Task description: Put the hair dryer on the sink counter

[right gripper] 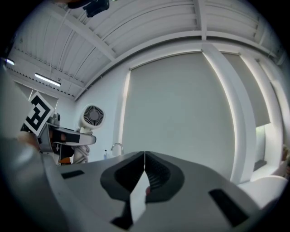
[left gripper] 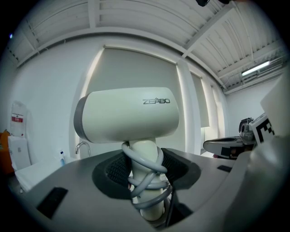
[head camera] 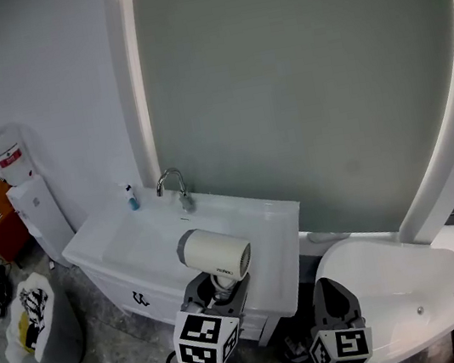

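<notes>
Head view: left tool (head camera: 219, 288) pinches the hair dryer (head camera: 214, 256) handle above the white sink tabletop (head camera: 275, 229); right tool (head camera: 329, 288) pressed together, near a bathtub (head camera: 404, 285)

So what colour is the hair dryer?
The hair dryer is creamy white with a grey ring at one end; the left gripper view shows it best.

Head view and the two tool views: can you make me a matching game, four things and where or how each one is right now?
Things:
1 hair dryer
2 faucet
3 right tool
4 bathtub

Places or states:
A shut
B at the back of the sink counter
C handle clamped in the left tool
D beside the counter, at the head view's right

Pairs: 1-C, 2-B, 3-A, 4-D
</notes>
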Demonstrator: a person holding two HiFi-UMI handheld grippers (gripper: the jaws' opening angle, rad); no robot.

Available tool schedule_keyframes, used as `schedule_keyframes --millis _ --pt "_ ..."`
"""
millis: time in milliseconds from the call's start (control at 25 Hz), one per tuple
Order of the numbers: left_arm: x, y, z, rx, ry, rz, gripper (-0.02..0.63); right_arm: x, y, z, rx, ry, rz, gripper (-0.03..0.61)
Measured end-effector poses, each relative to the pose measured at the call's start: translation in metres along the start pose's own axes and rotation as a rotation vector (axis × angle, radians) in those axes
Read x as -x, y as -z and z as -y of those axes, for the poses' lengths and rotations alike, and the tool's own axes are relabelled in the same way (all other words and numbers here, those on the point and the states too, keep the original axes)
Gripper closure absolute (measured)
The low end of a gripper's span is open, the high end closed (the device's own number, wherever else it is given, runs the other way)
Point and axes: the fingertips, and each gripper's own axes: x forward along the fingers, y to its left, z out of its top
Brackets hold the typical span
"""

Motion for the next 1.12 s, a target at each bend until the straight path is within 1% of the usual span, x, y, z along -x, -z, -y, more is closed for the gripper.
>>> schedule_keyframes --millis 400,680,920,1120 --pt "-0.078 0.012 -0.046 0.049 0.035 -0.034 0.414 -0.085 0.010 0.012 -0.001 0.022 -0.038 0.557" --pt "-0.128 0.008 -0.072 0.023 0.089 -0.050 0.414 -0.143 0.005 0.013 0.003 0.060 -0.053 0.557" --pt "-0.160 0.004 -0.101 0.052 0.130 -0.049 0.414 -0.185 0.003 0.008 0.004 0.096 -0.056 0.557" --pt "-0.178 0.003 -0.123 0.027 0.171 -0.047 0.414 -0.214 0.001 0.000 0.000 0.134 -0.049 0.557"
